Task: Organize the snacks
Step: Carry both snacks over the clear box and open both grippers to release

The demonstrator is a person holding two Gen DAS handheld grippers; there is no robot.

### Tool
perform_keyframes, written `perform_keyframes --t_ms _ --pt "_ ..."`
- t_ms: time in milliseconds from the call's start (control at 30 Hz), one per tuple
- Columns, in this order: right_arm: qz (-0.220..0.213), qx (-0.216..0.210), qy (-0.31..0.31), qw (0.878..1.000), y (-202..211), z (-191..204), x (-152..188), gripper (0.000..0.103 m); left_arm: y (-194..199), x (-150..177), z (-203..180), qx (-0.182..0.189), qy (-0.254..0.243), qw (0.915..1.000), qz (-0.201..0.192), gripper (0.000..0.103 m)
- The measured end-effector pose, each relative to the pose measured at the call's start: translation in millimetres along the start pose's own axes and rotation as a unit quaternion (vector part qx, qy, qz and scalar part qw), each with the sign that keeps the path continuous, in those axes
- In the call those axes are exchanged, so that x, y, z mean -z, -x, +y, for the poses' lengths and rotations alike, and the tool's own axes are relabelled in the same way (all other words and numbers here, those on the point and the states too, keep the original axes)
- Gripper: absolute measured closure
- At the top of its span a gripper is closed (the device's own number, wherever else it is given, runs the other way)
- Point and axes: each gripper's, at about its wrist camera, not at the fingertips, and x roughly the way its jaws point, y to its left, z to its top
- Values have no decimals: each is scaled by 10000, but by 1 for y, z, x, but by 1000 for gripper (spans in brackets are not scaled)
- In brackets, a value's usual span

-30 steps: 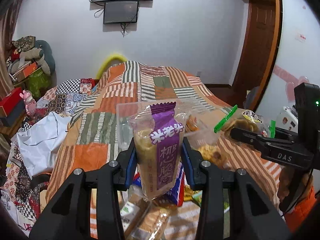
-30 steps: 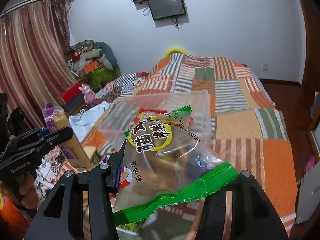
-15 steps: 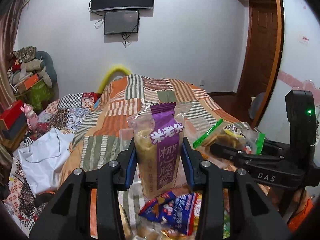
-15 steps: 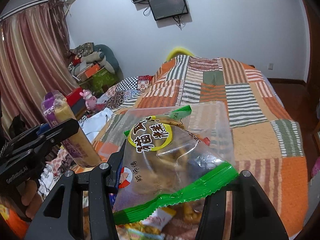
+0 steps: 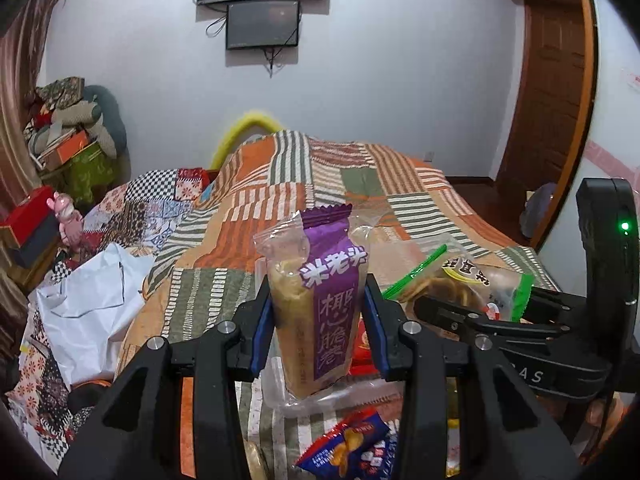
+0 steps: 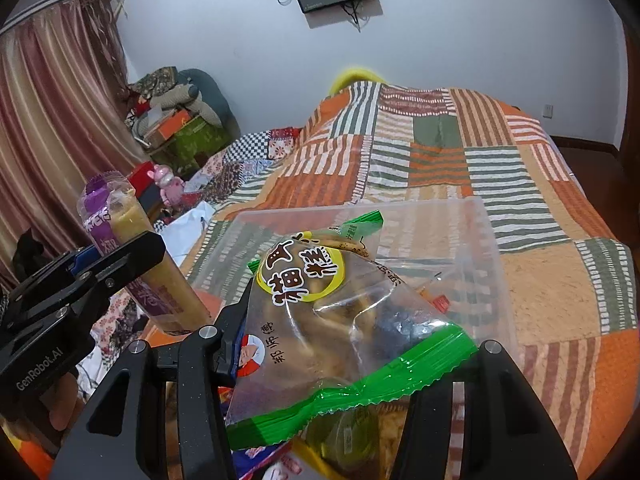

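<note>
Left gripper [image 5: 318,316] tilted down over bed [image 5: 400,184], jaws clamping upright purple snack pack [image 5: 320,300]; right gripper [image 6: 352,344] beside it, jaws gripping green-edged snack bag [image 6: 340,320]

- Your left gripper [image 5: 316,316] is black with blue pads; it pinches a purple-and-clear snack packet [image 5: 320,300] with white lettering.
- Your right gripper [image 6: 352,356] is black; its clear biscuit bag [image 6: 340,320] has green edges and a yellow-ringed label.
- The bedspread [image 6: 460,160] is patchwork: orange, green and white stripes.
- The curtain [image 6: 52,120] is pinkish-red striped.
</note>
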Motion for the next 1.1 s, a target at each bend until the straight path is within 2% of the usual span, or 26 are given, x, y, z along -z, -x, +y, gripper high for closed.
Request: perform_keyframes --t_ms 567,867,1100 --pt "462 153 216 9986 -35 -4 -6 56 -61 9 9 20 179 9970 749 62" --pt "544 228 346 9977 -36 -1 -6 53 -72 11 5 -32 86 9961 883 62" --pt "495 196 309 9981 -24 -4 -4 50 -59 17 7 41 70 9958 907 61"
